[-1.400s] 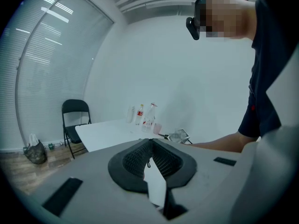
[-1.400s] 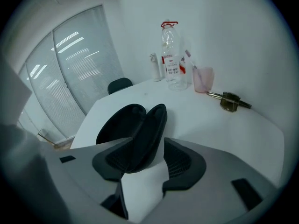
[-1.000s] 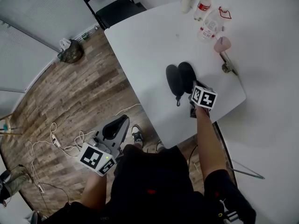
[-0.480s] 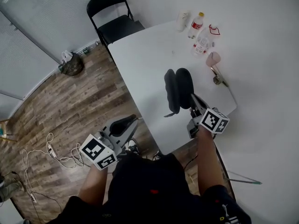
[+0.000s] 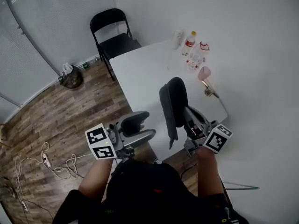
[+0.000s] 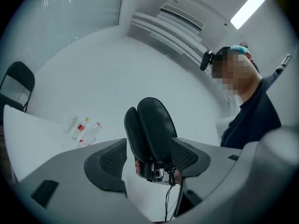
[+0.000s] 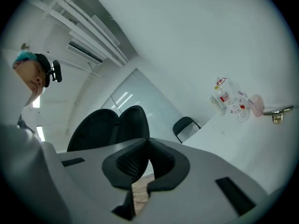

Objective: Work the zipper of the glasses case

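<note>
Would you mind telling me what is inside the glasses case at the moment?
Nothing inside shows. The glasses case, gripped by the right claw, has its two halves parted only slightly; their dark outer shells cover the interior in all views.

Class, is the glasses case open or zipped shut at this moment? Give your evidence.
Open: the glasses case shows its two shells splayed apart in both gripper views, not closed together.
</note>
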`<state>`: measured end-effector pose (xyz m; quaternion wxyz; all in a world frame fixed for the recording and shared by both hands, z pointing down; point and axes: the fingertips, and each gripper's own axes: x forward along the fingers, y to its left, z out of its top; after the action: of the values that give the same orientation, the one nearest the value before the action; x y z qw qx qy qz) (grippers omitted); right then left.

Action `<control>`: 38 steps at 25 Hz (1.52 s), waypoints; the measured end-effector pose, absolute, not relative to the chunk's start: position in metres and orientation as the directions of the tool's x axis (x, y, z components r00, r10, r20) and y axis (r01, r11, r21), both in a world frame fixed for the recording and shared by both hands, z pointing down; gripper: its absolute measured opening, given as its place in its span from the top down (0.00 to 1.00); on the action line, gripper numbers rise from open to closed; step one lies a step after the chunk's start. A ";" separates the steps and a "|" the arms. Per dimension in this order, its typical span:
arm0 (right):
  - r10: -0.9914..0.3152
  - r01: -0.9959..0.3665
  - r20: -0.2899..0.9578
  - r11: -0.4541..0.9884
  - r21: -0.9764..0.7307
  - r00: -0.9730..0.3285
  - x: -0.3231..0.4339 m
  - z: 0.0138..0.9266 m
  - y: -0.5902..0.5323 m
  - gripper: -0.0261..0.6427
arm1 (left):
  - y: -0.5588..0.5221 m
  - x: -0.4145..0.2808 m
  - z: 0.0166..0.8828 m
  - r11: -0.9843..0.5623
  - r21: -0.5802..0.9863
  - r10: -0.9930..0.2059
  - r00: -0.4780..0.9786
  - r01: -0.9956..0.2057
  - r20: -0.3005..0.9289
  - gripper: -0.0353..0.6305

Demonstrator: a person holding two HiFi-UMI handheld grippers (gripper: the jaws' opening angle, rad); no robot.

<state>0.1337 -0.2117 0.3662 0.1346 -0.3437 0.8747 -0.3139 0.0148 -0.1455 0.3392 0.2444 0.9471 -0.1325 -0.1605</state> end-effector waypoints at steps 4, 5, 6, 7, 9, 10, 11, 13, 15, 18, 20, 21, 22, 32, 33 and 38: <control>-0.648 -0.551 0.002 0.646 -0.528 -0.762 0.124 0.351 -0.199 0.91 | -0.144 0.028 0.328 -0.872 0.483 -0.258 0.915 -0.082 -0.311 0.44; -0.639 -0.559 0.012 0.663 -0.498 -0.769 0.122 0.350 -0.197 0.91 | -0.146 0.030 0.329 -0.869 0.490 -0.254 0.912 -0.069 -0.323 0.43; -0.630 -0.562 0.018 0.678 -0.474 -0.776 0.118 0.347 -0.194 0.91 | -0.147 0.029 0.328 -0.865 0.498 -0.253 0.907 -0.057 -0.336 0.42; -0.623 -0.562 0.019 0.692 -0.453 -0.782 0.114 0.344 -0.189 0.91 | -0.145 0.027 0.326 -0.862 0.504 -0.253 0.902 -0.047 -0.349 0.41; -0.615 -0.572 0.027 0.714 -0.404 -0.788 0.104 0.337 -0.180 0.91 | -0.141 0.023 0.321 -0.860 0.508 -0.250 0.897 -0.034 -0.364 0.40; -0.614 -0.582 0.039 0.724 -0.370 -0.788 0.100 0.336 -0.177 0.91 | -0.140 0.023 0.320 -0.861 0.508 -0.246 0.898 -0.030 -0.364 0.39; -0.612 -0.593 0.055 0.735 -0.330 -0.789 0.096 0.336 -0.174 0.91 | -0.139 0.023 0.320 -0.861 0.508 -0.242 0.900 -0.027 -0.362 0.39; -0.600 -0.603 0.092 0.762 -0.238 -0.795 0.087 0.337 -0.168 0.91 | -0.139 0.026 0.323 -0.858 0.514 -0.234 0.904 -0.019 -0.357 0.38; -0.578 -0.592 0.125 0.789 -0.164 -0.806 0.076 0.341 -0.161 0.91 | -0.140 0.026 0.327 -0.851 0.525 -0.230 0.903 -0.006 -0.363 0.38; -0.545 -0.562 0.143 0.814 -0.144 -0.826 0.070 0.346 -0.157 0.91 | -0.140 0.027 0.329 -0.845 0.533 -0.215 0.890 0.037 -0.402 0.38; -0.523 -0.541 0.141 0.827 -0.155 -0.841 0.071 0.349 -0.157 0.91 | -0.141 0.028 0.329 -0.842 0.535 -0.207 0.879 0.064 -0.430 0.39; -0.512 -0.528 0.134 0.833 -0.162 -0.849 0.071 0.348 -0.158 0.91 | -0.143 0.028 0.329 -0.839 0.538 -0.204 0.874 0.076 -0.442 0.40; -0.499 -0.513 0.121 0.840 -0.173 -0.858 0.071 0.348 -0.159 0.91 | -0.146 0.027 0.329 -0.835 0.543 -0.201 0.868 0.090 -0.454 0.41; -0.367 -0.311 -0.099 0.879 -0.362 -0.925 0.088 0.332 -0.149 0.85 | -0.158 0.008 0.325 -0.797 0.578 -0.228 0.800 0.174 -0.555 0.49; -0.377 -0.305 -0.119 0.868 -0.391 -0.919 0.093 0.333 -0.151 0.84 | -0.161 0.004 0.326 -0.795 0.583 -0.243 0.793 0.167 -0.559 0.52; -0.396 -0.188 -0.270 0.802 -0.567 -0.878 0.099 0.327 -0.160 0.63 | -0.164 -0.002 0.325 -0.806 0.577 -0.255 0.798 0.136 -0.545 0.53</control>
<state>0.0986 -0.1601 0.3267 0.1911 -0.1571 0.9297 -0.2728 -0.0023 -0.1636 0.3246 0.3100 0.8962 -0.0332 -0.3158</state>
